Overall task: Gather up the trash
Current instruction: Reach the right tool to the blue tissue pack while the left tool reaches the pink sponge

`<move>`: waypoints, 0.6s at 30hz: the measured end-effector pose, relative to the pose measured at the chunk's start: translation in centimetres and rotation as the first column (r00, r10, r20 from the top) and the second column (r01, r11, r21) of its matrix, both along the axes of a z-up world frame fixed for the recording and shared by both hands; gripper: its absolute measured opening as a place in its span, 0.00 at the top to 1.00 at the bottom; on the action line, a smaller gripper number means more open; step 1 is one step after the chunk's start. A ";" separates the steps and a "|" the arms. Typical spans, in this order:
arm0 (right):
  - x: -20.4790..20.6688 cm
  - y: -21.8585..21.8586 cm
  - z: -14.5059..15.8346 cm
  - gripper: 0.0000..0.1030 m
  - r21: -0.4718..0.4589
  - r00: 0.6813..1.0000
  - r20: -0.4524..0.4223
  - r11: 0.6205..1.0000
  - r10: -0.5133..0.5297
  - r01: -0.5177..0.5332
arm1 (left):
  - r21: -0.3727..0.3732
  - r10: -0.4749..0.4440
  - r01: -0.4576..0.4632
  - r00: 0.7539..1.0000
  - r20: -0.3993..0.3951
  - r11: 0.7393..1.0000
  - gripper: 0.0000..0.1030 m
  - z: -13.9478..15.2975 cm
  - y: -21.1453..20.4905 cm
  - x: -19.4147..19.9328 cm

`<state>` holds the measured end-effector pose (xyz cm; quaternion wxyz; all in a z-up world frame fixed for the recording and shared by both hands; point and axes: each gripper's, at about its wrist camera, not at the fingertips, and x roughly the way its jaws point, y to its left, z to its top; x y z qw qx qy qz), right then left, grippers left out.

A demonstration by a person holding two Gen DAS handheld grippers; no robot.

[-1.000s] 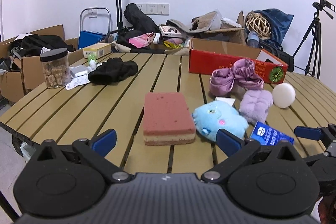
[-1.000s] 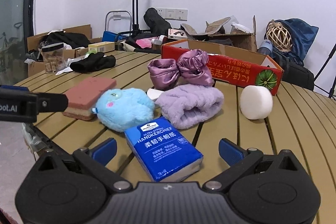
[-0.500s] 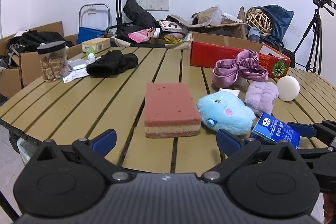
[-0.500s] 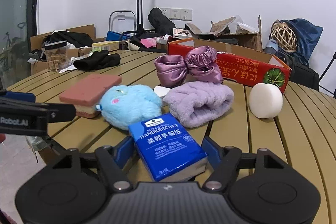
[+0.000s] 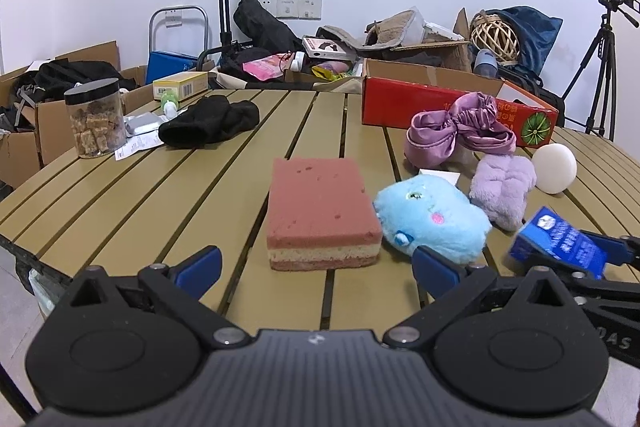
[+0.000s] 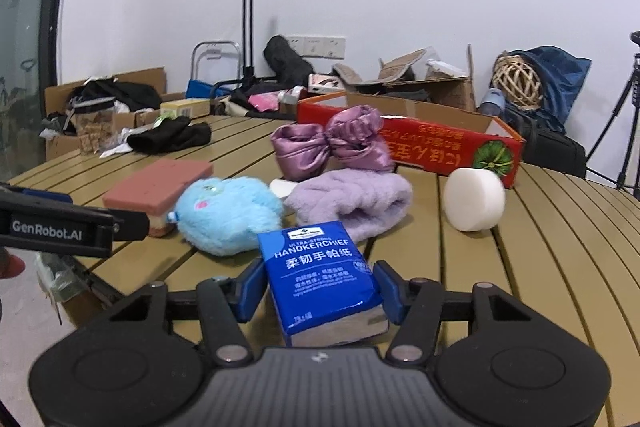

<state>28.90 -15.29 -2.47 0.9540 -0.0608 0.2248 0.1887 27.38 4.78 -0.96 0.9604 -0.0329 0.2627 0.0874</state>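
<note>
A blue handkerchief tissue pack (image 6: 320,267) sits between the pads of my right gripper (image 6: 320,287), whose jaws are closing and press on both its sides. The pack (image 5: 560,243) looks tilted up off the slatted table (image 5: 160,195) near its front right edge. My left gripper (image 5: 318,267) is open and holds nothing. It hovers at the table's front edge just before a pink sponge block (image 5: 320,211). One of the left gripper's fingers (image 6: 60,227) shows at the left of the right wrist view.
A blue plush toy (image 5: 432,223), a lilac fuzzy cloth (image 5: 502,187), a purple satin bow (image 5: 456,131) and a white foam piece (image 5: 554,167) lie beyond the pack. A red carton (image 5: 400,103), black cloth (image 5: 208,127) and a jar (image 5: 94,119) stand farther back.
My right gripper's jaws came in from wide open onto the tissue pack, and the pack tipped up from the table. The left gripper stayed open and about where it was.
</note>
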 end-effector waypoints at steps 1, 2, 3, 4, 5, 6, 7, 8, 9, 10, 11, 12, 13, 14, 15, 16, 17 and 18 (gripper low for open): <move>0.0 -0.2 0.1 0.45 0.005 1.000 0.003 1.000 -0.008 0.008 | 0.002 0.002 -0.002 1.000 -0.001 1.000 0.00 0.0 -0.1 0.2; -0.1 -0.5 0.1 0.45 0.013 1.000 0.007 1.000 -0.020 0.020 | 0.002 0.005 -0.005 1.000 -0.002 1.000 0.00 0.0 -0.1 0.4; -0.1 -0.8 0.1 0.45 0.020 0.999 0.009 0.999 -0.032 0.032 | 0.000 0.008 -0.008 1.000 -0.004 1.000 0.00 0.0 -0.1 0.6; -0.1 -1.1 0.2 0.45 0.027 0.999 0.011 0.999 -0.043 0.043 | -0.001 0.011 -0.011 1.000 -0.005 1.000 0.00 0.0 -0.2 0.8; -0.1 -1.4 0.2 0.45 0.033 0.998 0.011 0.998 -0.055 0.055 | 0.000 0.016 -0.016 1.000 -0.005 1.000 0.00 -0.1 -0.2 0.9; -0.1 -1.8 0.2 0.45 0.037 0.998 0.012 0.997 -0.068 0.068 | 0.001 0.021 -0.021 1.000 -0.004 1.000 0.00 -0.1 -0.2 1.1; -0.2 -2.1 0.2 0.45 0.042 0.997 0.015 0.996 -0.082 0.081 | 0.005 0.028 -0.028 1.000 -0.004 1.000 0.00 -0.1 -0.3 1.3; -0.2 -2.5 0.1 0.45 0.047 0.996 0.017 0.995 -0.093 0.092 | 0.011 0.034 -0.034 0.999 -0.003 0.999 0.00 -0.1 -0.3 1.5; -0.3 -2.9 0.2 0.45 0.052 0.994 0.018 0.993 -0.104 0.103 | 0.019 0.041 -0.041 0.999 0.000 0.999 0.00 -0.1 -0.4 1.7; -0.3 -3.2 0.2 0.45 0.056 0.993 0.020 0.992 -0.116 0.115 | 0.026 0.048 -0.048 0.999 0.004 0.999 0.00 -0.1 -0.5 1.9; -0.4 -3.6 0.2 0.45 0.059 0.992 0.021 0.990 -0.126 0.125 | 0.032 0.053 -0.053 0.999 0.005 0.998 0.00 -0.1 -0.6 2.0; -0.4 -4.0 0.2 0.45 0.064 0.990 0.023 0.988 -0.139 0.137 | 0.039 0.061 -0.061 0.998 0.005 0.997 0.00 -0.1 -0.7 2.3; -0.4 -4.2 0.2 0.45 0.066 0.989 0.023 0.987 -0.149 0.147 | 0.046 0.067 -0.067 0.998 0.003 0.997 0.00 -0.2 -0.8 2.5; -0.5 -4.6 0.2 0.45 0.070 0.987 0.023 0.985 -0.160 0.158 | 0.056 0.074 -0.074 0.997 0.002 0.996 0.00 -0.3 -0.9 2.7; -0.5 -4.9 0.2 0.45 0.075 0.985 0.022 0.983 -0.170 0.168 | 0.064 0.079 -0.079 0.997 -0.001 0.995 0.00 -0.3 -0.9 3.0; -0.5 -5.2 0.2 0.45 0.078 0.984 0.022 0.981 -0.179 0.177 | 0.069 0.082 -0.082 0.997 -0.003 0.994 0.00 -0.4 -0.9 3.1; -0.5 -5.5 0.2 0.45 0.081 0.982 0.021 0.980 -0.186 0.184 | 0.073 0.087 -0.086 0.996 -0.004 0.994 0.00 -0.5 -0.9 3.3; -0.5 -5.7 0.2 0.45 0.085 0.981 0.022 0.978 -0.194 0.191 | 0.075 0.093 -0.092 0.996 -0.005 0.993 0.00 -0.6 -0.9 3.5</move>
